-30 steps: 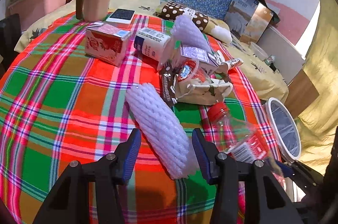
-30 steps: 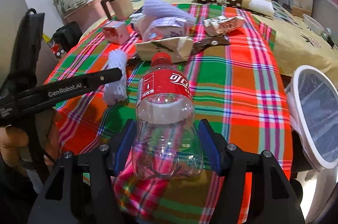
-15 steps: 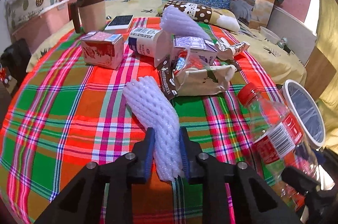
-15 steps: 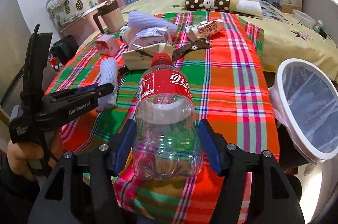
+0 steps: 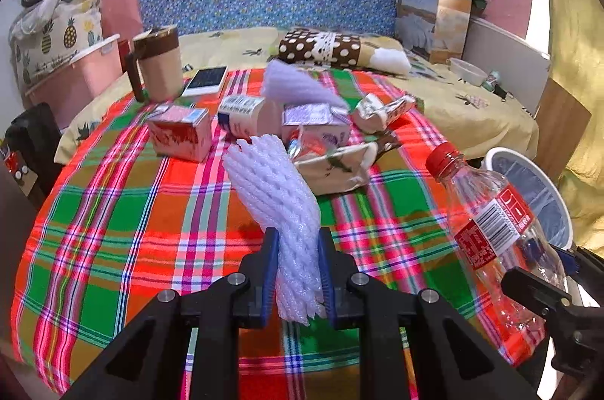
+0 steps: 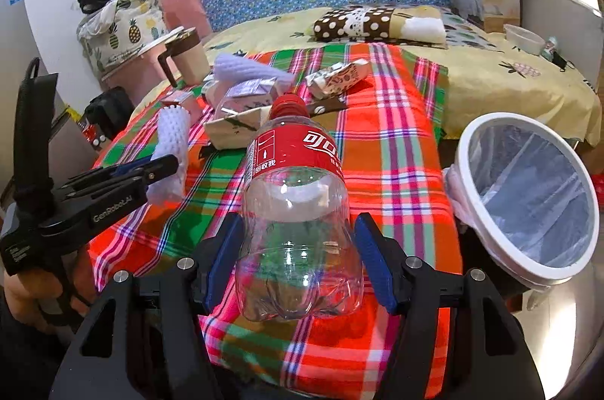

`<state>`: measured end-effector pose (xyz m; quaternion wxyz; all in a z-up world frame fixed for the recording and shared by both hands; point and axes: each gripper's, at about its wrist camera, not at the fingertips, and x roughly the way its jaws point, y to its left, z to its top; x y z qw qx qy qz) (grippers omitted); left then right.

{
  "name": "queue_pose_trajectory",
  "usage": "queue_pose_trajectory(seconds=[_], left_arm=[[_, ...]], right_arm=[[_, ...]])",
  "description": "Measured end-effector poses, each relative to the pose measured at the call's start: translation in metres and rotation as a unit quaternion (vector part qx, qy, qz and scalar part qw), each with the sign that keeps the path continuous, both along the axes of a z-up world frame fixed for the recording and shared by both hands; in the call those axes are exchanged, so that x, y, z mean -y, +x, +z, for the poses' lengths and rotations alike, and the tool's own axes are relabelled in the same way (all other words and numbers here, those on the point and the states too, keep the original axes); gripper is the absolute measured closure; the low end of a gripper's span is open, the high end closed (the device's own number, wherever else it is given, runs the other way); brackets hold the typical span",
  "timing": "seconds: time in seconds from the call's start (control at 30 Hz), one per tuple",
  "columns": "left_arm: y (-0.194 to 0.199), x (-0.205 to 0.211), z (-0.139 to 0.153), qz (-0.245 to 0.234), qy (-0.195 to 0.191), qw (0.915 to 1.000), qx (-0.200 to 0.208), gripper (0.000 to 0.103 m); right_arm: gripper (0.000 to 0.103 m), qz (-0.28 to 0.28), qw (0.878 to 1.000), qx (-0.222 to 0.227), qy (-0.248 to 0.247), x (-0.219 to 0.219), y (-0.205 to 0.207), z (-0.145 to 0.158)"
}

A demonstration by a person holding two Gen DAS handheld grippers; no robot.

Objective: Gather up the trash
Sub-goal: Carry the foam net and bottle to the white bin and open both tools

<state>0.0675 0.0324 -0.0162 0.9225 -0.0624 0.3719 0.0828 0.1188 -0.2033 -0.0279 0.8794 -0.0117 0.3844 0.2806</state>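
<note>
Gripping, left wrist view: my left gripper [image 5: 296,271] is clamped on the near end of a white foam net sleeve [image 5: 277,207], its blue pads pressed into both sides.
Sleeve position: it rises from the jaws and leans toward the far left, above the plaid tablecloth [image 5: 113,211].
Trash pile: beyond the sleeve lie a red carton [image 5: 181,134], a crumpled paper bag [image 5: 336,166], a second foam net [image 5: 298,86] and a crushed wrapper [image 5: 381,109], all close together in the far middle of the cloth.
Other items: a brown-lidded mug [image 5: 156,62] and a phone [image 5: 205,81] sit at the far left edge.
Right side: a clear plastic bottle [image 5: 490,230] with a red cap tilts in from the near right, with the white-rimmed trash bin [image 5: 528,188] just behind it.

Holding, right wrist view: my right gripper [image 6: 298,266] is squeezing the bottle's clear base between its blue pads, red cap pointing away from me.
Bin: it stands to the right of the table edge, lined with a plastic bag, mouth tilted toward the camera.
Left gripper here: at the near left, closed on the sleeve, held over the cloth.
</note>
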Motion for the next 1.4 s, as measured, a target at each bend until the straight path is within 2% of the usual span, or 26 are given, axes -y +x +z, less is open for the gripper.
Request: queue_pose_trajectory(seconds=[0.33,0.63,0.9,1.4], left_arm=[[0.010,0.032,0.017,-0.045,-0.003,0.9987,0.023,0.082],[0.038,0.082,0.021,-0.133,-0.032,0.9900,0.034,0.083],[0.072,0.140,0.015,-0.226,-0.058,0.9720,0.023,0.082],[0.117,0.217,-0.016,-0.331,-0.084,0.9396,-0.016,0.082]], right_arm=[[0.040,-0.045,0.999,0.018,0.006,0.032,0.006,0.006],[0.040,-0.118,0.993,0.024,-0.001,0.075,0.019,0.004],[0.040,-0.175,0.984,0.006,-0.017,0.110,0.032,-0.007],[0.040,-0.221,0.974,-0.027,-0.039,0.149,0.048,-0.020]])
